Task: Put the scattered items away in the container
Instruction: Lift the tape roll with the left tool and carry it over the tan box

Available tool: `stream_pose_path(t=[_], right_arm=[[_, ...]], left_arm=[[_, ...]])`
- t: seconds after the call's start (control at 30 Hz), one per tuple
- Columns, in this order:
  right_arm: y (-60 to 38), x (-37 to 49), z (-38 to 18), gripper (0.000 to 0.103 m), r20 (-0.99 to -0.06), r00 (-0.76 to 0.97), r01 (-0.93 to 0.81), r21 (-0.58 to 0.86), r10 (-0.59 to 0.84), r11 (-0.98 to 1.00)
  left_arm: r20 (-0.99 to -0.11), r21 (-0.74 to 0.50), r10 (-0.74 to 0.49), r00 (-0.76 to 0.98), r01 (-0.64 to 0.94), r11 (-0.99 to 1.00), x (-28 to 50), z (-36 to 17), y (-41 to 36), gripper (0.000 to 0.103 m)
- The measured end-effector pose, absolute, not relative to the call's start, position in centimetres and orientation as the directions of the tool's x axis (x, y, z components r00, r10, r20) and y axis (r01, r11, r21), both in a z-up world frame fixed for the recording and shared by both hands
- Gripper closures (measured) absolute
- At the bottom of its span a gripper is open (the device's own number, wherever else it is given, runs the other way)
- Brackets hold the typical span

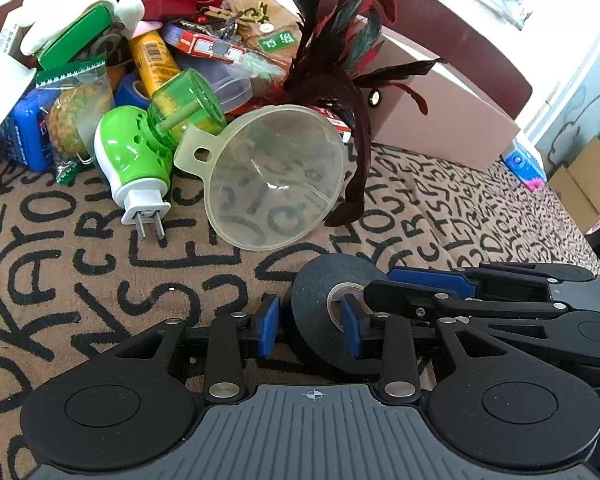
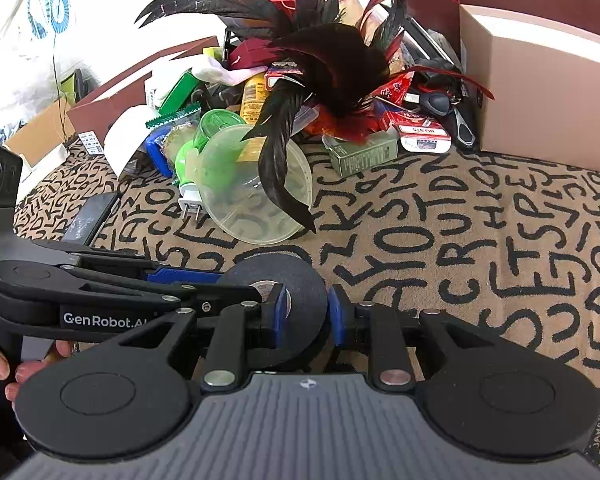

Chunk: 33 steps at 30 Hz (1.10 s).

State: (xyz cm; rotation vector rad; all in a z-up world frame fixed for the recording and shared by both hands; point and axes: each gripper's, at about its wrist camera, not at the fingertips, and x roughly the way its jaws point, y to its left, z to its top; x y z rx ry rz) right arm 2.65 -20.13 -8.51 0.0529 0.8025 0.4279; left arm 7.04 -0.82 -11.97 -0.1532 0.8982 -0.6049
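Observation:
A roll of black tape [image 1: 320, 312] [image 2: 296, 300] stands on edge on the lettered rug. Both grippers grip it. My left gripper [image 1: 310, 330] has its right pad in the core and its left pad at the outer rim. My right gripper [image 2: 308, 314] is shut across the roll's band. The right gripper's fingers [image 1: 432, 280] come in from the right in the left wrist view. A clear funnel [image 1: 272, 176] [image 2: 256, 192] lies just beyond. A pink box [image 1: 432, 116] [image 2: 540, 92] stands at the back right.
A pile of items lies behind the funnel: a green plug-in device [image 1: 134, 156], dark red feathers [image 2: 320, 60], a yellow tube [image 1: 152, 60], a blue case [image 1: 24, 132], card boxes [image 2: 416, 132] and a green carton [image 2: 360, 156]. A cardboard box [image 1: 588, 184] sits far right.

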Motion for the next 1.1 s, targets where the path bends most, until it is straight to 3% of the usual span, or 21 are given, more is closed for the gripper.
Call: stream_pose_path(t=[0.47,0.6,0.67,0.8,1.0,1.03,1.1], right_arm=[[-20.0,3.5,-9.2,0.059,-0.703,0.612,-0.326,0.194,0.363,0.925],[-18.8,2.8,-9.0,0.059,-0.705,0.634,-0.375,0.080,0.318,0.924],[-18.9,3.1,-9.5,0.061,-0.716,0.615,-0.374,0.106,0.332,0.921],[-19.4,3.3,-9.9,0.070,-0.701,0.605,-0.363,0.177,0.377,0.915],[-19.9,3.0,-10.1,0.070,-0.684,0.618,-0.326,0.225,0.387,0.918],[-20.0,3.0,-10.1,0.070,-0.682,0.618,-0.323,0.233,0.391,0.917],[-20.1,3.0,-10.1,0.070,-0.678,0.621,-0.321,0.238,0.393,0.917]], left_arm=[[-0.674,-0.410,-0.580,0.456,0.422,0.808,7.1,-12.4,-0.1,0.049],[-0.672,-0.414,-0.593,0.443,0.440,0.797,7.2,-12.4,0.2,0.049],[-0.675,-0.411,-0.598,0.431,0.453,0.791,7.3,-12.3,0.0,0.055],[-0.677,-0.408,-0.597,0.431,0.456,0.791,7.5,-12.5,-0.1,0.057],[-0.673,-0.394,-0.585,0.453,0.449,0.802,6.9,-12.4,-0.6,0.057],[-0.677,-0.386,-0.578,0.456,0.450,0.806,6.9,-12.4,-0.7,0.068],[-0.681,-0.365,-0.565,0.467,0.452,0.814,6.8,-12.2,-0.9,0.074]])
